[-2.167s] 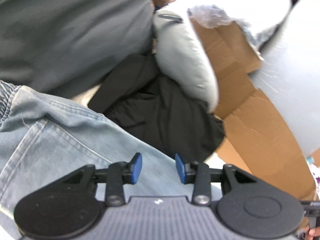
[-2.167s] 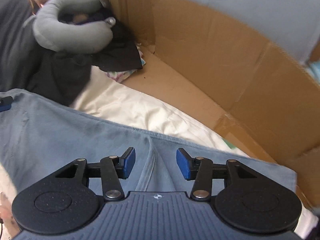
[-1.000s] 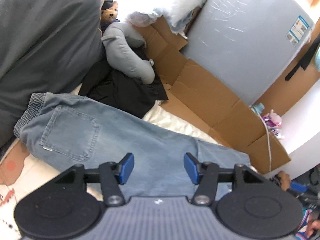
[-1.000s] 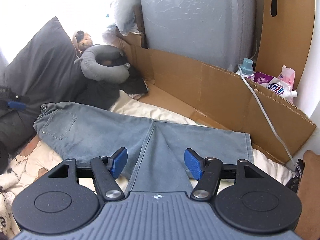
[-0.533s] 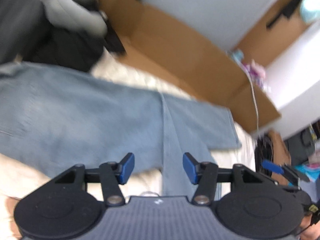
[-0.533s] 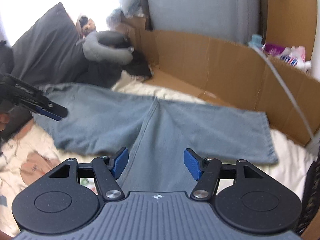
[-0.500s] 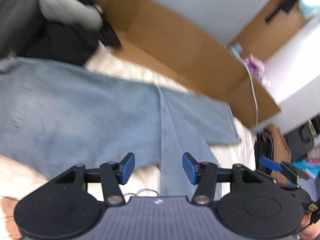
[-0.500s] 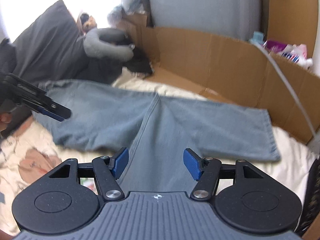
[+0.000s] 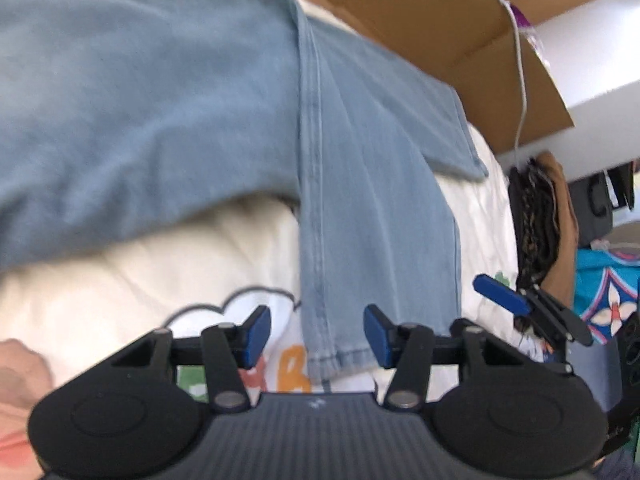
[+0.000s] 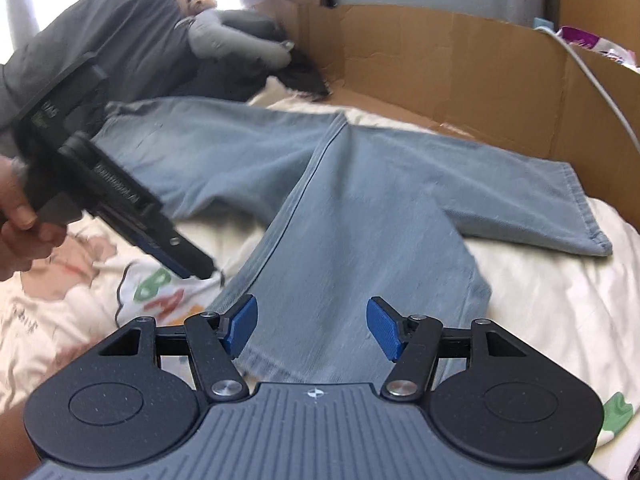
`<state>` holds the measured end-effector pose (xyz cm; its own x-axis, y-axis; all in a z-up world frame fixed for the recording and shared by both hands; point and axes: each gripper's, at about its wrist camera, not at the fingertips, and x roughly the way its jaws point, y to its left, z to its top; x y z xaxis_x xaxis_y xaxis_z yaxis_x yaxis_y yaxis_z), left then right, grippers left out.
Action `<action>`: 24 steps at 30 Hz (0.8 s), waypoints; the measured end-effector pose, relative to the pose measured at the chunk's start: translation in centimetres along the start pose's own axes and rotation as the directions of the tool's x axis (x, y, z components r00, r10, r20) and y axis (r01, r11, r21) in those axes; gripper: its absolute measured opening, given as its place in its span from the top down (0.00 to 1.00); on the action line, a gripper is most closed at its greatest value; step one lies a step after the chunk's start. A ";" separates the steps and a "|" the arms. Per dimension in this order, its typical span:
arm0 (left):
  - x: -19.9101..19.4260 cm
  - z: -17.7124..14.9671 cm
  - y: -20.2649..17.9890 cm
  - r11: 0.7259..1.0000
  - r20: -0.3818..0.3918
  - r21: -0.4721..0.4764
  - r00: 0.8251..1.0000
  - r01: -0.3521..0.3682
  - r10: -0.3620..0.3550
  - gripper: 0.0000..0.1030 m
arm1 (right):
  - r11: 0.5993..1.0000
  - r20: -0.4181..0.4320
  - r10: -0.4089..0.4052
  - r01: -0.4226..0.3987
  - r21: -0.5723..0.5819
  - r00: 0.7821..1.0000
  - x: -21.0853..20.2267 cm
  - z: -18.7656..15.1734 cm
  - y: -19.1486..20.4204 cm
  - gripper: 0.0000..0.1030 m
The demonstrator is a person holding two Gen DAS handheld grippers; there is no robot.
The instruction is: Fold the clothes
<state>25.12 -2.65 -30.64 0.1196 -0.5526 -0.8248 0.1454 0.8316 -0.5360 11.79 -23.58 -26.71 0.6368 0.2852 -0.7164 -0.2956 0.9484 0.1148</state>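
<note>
Jeans (image 9: 360, 184): light blue denim, spread flat on the bedsheet, one leg running toward both grippers, the other lying off beyond the right fingers toward the cardboard.
Near leg hem (image 10: 332, 364): below and between the right gripper's blue pads; in the left wrist view the same hem sits between that gripper's pads, closer to the right-hand one.
Left gripper (image 9: 316, 336): jaws about half apart, both pads clear of the cloth, nothing pinched; tilted down over the inner edge of the leg.
Right gripper (image 10: 312, 328): jaws fairly wide, the denim under the gap but not pressed by either pad.
Left gripper seen from the right wrist: comes in from left of the right fingers, tip close above the sheet just beside the leg's edge; a hand (image 10: 20, 216) wraps its handle.
Bedsheet (image 10: 540, 300): cream, with printed coloured letters showing beside the left fingers.
Cardboard (image 10: 460, 76): brown wall well beyond the fingertips, past the far leg.
Dark pillow (image 10: 120, 28): far beyond the left fingers, a grey neck pillow (image 10: 240, 40) resting against it.
Blur: left wrist view is smeared, so fine detail of the cloth there cannot be told.
</note>
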 end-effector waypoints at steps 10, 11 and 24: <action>3.4 -1.0 0.7 0.999 -0.065 -0.026 0.997 0.033 -0.035 0.49 | 0.999 -0.057 0.050 -0.051 -0.009 0.997 1.2 -1.0 1.5 0.35; 3.4 -1.0 0.9 0.999 -0.058 -0.035 0.997 0.042 -0.044 0.48 | 0.998 -0.060 0.053 -0.054 -0.012 0.997 1.3 -1.0 1.7 0.35; 2.9 -2.5 2.4 0.968 0.018 -0.182 0.985 0.173 -0.173 0.91 | 0.993 -0.090 0.079 -0.087 -0.084 0.993 2.4 -1.2 3.9 0.35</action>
<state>23.39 -2.13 -34.71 0.1100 -0.6888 -0.7166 -0.0175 0.7195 -0.6943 11.26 -19.43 -28.81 0.5445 0.3455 -0.7643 -0.4085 0.9051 0.1182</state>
